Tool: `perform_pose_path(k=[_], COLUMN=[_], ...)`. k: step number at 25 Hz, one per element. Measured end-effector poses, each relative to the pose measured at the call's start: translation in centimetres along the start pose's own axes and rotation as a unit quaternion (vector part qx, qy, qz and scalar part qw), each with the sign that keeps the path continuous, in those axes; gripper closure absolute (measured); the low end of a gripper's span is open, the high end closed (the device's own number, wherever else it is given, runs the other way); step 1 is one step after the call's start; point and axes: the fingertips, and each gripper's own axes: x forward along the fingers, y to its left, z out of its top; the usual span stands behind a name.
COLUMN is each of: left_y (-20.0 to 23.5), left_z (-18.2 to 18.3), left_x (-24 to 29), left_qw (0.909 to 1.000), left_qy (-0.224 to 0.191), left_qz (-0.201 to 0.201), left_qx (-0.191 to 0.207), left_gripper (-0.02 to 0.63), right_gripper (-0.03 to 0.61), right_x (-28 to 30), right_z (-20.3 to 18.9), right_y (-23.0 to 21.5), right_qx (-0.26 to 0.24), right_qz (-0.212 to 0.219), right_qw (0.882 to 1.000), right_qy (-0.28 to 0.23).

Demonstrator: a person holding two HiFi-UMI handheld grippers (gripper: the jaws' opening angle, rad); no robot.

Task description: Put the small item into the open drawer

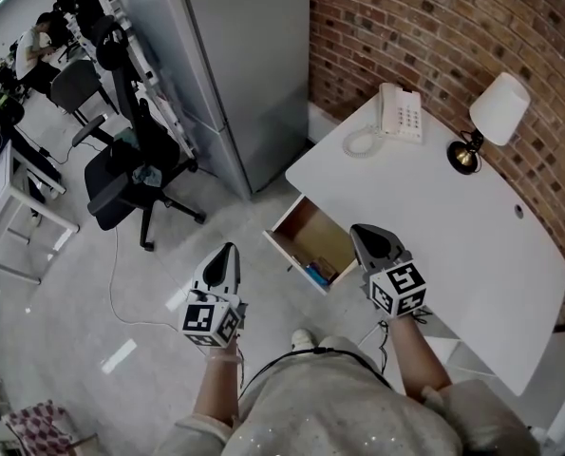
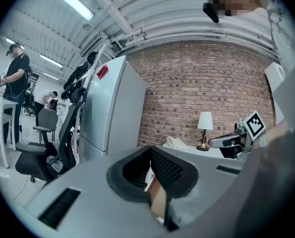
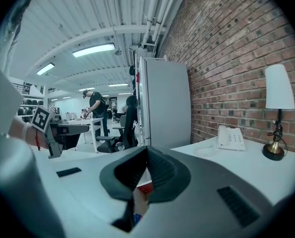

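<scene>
The wooden drawer (image 1: 306, 238) stands pulled out from the left side of the white desk (image 1: 472, 245). A small blue item (image 1: 317, 275) lies inside it near the front corner. My right gripper (image 1: 370, 243) hovers just right of the drawer, over the desk's edge; its jaws meet with nothing between them. The left gripper (image 1: 225, 262) hangs over the floor to the drawer's left, also shut and empty. In the right gripper view the shut gripper (image 3: 146, 157) lets only a sliver of the drawer show below it. In the left gripper view the gripper (image 2: 149, 157) points toward the desk.
On the desk stand a white telephone (image 1: 400, 114) and a small lamp (image 1: 491, 117) by the brick wall. A tall grey cabinet (image 1: 230, 55) stands left of the desk, a black office chair (image 1: 130, 174) further left. People work at tables in the background.
</scene>
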Motion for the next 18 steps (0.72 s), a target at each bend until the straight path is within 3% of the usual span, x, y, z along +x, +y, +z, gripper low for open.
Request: perform_pose_path(k=[18], left_y=[1.1], left_z=[0.0], left_x=[-0.2], left_qw=[1.0], left_qy=[0.0], left_qz=[0.007], left_qx=[-0.001], left_gripper=[0.607], right_gripper=[0.574], right_x=[0.7], right_z=[0.0], right_y=[0.4], right_qx=[0.017], right_qz=[0.004], right_qw=[1.0], right_qy=[-0.004])
